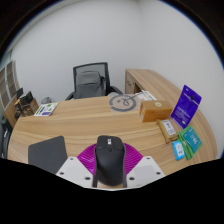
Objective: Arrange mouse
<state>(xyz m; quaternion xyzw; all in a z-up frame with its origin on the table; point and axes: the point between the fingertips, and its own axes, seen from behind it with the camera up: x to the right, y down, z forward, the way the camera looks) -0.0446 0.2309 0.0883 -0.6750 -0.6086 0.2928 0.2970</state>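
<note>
Mouse (109,158), dark grey and rounded, sits between the two fingers of the hand-held gripper (110,172), low and close to the camera. Magenta pads (91,160) on the inner faces of the fingers press against both of its sides, so the hand-held gripper is closed on the mouse. Whether the mouse is resting on the table or lifted just above it cannot be told.

Just beside the left finger lies a dark rectangular mouse mat (48,153) on the wooden table (85,122). Beyond the fingers, toward the far side of the table, sits a round grey object (123,102) with a white box (147,97) next to it. To the right stands a closed brown cardboard box (157,110); its contents are hidden. Further right a purple upright card (186,104) stands near the table's edge, with small teal and green packets (180,142) lying in front of it. At the far left of the table are a few papers or booklets (45,108). A black office chair (91,80) stands behind the table against a pale wall.
</note>
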